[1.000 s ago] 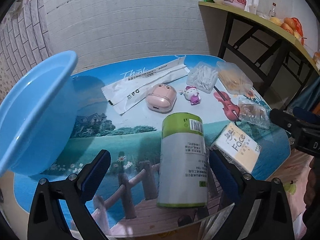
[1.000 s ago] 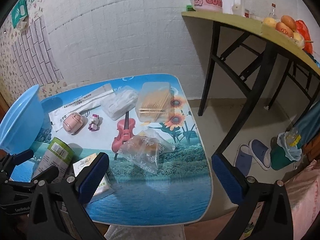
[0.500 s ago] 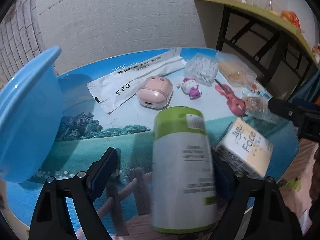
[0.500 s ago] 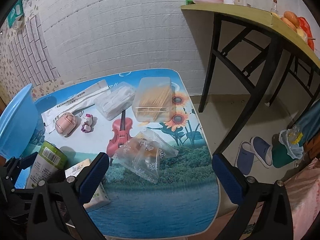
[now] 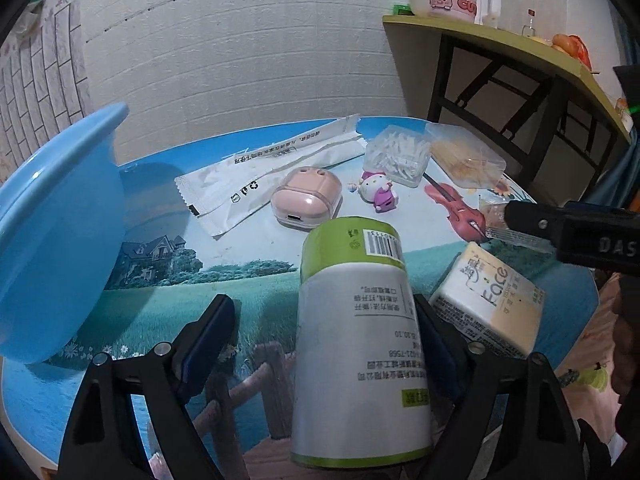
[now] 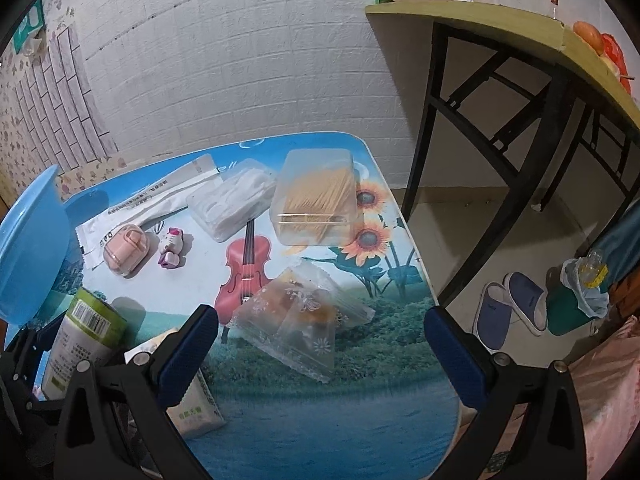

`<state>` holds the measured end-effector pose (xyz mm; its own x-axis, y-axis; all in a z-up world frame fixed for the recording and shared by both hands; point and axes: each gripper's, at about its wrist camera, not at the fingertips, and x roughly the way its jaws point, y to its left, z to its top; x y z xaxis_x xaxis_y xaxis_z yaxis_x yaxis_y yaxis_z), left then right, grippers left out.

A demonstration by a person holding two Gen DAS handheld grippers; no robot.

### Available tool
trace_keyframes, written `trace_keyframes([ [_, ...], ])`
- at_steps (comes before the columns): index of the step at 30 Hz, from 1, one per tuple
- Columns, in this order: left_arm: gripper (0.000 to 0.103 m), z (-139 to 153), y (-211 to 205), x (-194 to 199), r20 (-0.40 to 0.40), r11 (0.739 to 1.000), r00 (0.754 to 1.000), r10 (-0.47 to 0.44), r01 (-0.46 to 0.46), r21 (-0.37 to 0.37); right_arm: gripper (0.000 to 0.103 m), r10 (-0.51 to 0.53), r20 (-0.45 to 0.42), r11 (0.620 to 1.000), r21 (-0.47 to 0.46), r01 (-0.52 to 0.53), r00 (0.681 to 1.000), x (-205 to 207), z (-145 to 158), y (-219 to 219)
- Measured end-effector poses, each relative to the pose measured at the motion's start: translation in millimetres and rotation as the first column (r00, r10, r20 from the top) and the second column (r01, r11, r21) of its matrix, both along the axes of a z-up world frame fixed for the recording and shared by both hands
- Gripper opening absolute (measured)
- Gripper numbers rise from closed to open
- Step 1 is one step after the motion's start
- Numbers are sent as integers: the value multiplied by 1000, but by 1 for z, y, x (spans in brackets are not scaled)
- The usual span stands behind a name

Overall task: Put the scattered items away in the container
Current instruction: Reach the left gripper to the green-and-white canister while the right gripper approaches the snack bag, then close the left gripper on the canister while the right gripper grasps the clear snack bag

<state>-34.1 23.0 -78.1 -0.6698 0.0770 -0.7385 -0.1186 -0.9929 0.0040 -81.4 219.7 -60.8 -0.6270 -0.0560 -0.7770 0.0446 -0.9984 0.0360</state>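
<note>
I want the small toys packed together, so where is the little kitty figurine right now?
The kitty figurine lies mid-table in the left wrist view, just right of the pink earbud case and in front of the clear box of white sticks.

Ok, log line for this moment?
left gripper: closing round canister | right gripper: open above snack bag | basin: nothing visible inside
</note>
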Motion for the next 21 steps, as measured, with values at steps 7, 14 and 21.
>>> trace_keyframes([
  [7, 51, 5, 0, 2, 16, 1000, 1000, -26, 26, 0, 103, -13, 13, 1000, 24, 12, 1000, -7, -8, -3],
  [14, 46, 6, 0, 2, 27, 1000, 999, -26, 26, -4, 99, -43, 51, 999, 13, 42, 998, -12, -20, 2],
  [21, 46, 7, -2, 3, 33, 1000, 999, -24, 24, -8, 97, -44, 39, 999, 16, 44, 998, -14, -20, 5],
])
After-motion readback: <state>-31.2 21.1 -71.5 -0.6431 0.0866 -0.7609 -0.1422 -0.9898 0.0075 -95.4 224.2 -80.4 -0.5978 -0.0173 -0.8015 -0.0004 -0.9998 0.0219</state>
